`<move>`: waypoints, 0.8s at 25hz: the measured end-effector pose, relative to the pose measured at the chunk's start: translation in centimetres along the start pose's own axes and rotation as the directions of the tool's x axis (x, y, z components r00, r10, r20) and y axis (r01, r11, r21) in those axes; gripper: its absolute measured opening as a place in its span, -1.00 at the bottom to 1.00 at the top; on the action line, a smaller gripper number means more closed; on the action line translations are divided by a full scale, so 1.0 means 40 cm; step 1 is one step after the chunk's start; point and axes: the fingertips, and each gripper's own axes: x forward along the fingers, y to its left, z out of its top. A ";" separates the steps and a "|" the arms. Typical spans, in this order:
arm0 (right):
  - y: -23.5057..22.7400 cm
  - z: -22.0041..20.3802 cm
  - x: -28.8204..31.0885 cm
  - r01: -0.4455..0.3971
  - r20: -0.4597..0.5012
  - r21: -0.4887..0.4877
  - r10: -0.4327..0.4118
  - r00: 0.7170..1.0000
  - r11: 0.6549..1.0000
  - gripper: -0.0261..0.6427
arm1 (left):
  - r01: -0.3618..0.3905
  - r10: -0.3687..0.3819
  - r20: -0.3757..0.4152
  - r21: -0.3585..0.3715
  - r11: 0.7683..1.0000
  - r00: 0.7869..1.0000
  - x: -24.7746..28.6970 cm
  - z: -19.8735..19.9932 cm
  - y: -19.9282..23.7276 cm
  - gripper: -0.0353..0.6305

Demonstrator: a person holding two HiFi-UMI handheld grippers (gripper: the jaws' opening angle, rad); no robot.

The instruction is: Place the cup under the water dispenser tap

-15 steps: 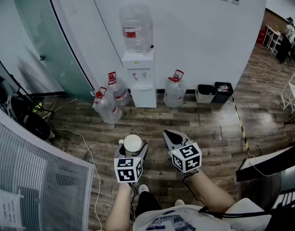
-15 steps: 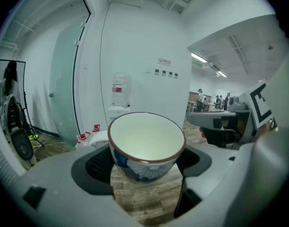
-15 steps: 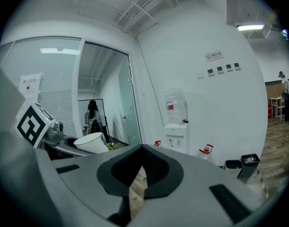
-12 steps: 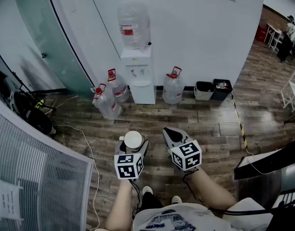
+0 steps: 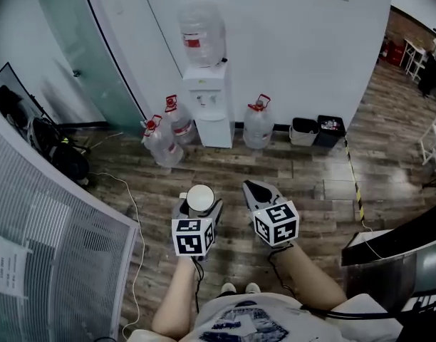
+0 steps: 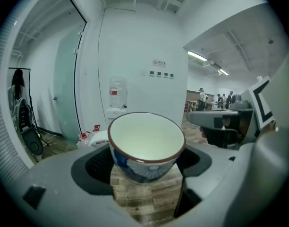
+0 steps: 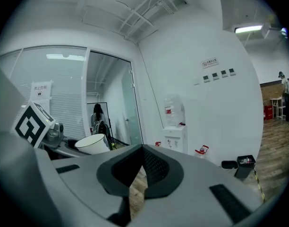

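1. L gripper (image 5: 199,206): clenched on the cup (image 5: 199,197), jaws spread wide round its body. Cup upright, mouth up, looks empty, white inside w/ dark rim. Carried in the air over the wood floor (image 5: 310,184), nothing under it.
2. R gripper (image 5: 259,192): jaws together, nothing btwn them. Rides just beside the L one, on the cup's right.
3. Water dispenser (image 5: 210,105): at the floor's far edge, against the white wall, big bottle (image 5: 201,34) on top. Spare jugs (image 5: 163,142) on the floor either side of it.
4. Key relation: dispenser lies ahead of the L gripper, slightly right of its line, well apart. Tap bay faces the person.
5. Judgement: approach not done yet. L hand is the one to deliver, R hand has no part. Keep cup level on the way in, and mind the jugs at the base.
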 end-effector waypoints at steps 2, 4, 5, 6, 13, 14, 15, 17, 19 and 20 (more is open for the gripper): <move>0.003 -0.013 -0.021 -0.009 0.001 -0.005 0.009 1.000 1.000 -0.86 | -0.006 0.006 0.004 -0.002 1.000 1.000 -0.009 -0.017 -0.016 0.40; 0.004 -0.025 -0.037 -0.017 0.004 -0.013 0.017 1.000 1.000 -0.86 | -0.015 0.015 0.012 0.000 1.000 1.000 -0.014 -0.027 -0.027 0.40; 0.003 -0.029 -0.039 -0.020 0.005 -0.015 0.020 1.000 1.000 -0.86 | -0.019 0.019 0.015 0.003 1.000 1.000 -0.013 -0.028 -0.028 0.40; 0.001 -0.033 -0.036 -0.023 0.003 -0.014 0.023 1.000 1.000 -0.86 | -0.021 0.021 0.017 0.005 1.000 1.000 -0.009 -0.026 -0.028 0.40; -0.040 -0.016 0.018 -0.029 -0.005 -0.017 0.029 1.000 0.999 -0.86 | -0.015 0.014 0.027 0.010 1.000 1.000 0.061 0.024 -0.008 0.40; -0.048 -0.017 0.030 -0.027 -0.006 -0.016 0.026 1.000 1.000 -0.86 | -0.009 0.009 0.024 0.010 1.000 1.000 0.078 0.026 -0.001 0.40; -0.056 -0.018 0.045 -0.024 -0.008 -0.012 0.024 1.000 1.000 -0.86 | -0.004 0.003 0.021 0.008 1.000 1.000 0.096 0.029 0.008 0.40; -0.074 -0.016 0.083 -0.015 -0.007 -0.003 0.015 1.000 1.000 -0.86 | 0.002 -0.002 0.020 0.007 1.000 1.000 0.137 0.041 0.033 0.40; -0.094 -0.008 0.131 -0.005 -0.007 0.002 0.005 1.000 1.000 -0.86 | 0.008 -0.008 0.020 0.010 1.000 1.000 0.181 0.060 0.062 0.40; -0.104 -0.003 0.158 -0.001 -0.008 0.004 0.001 1.000 1.000 -0.86 | 0.012 -0.013 0.019 0.010 1.000 1.000 0.204 0.072 0.078 0.40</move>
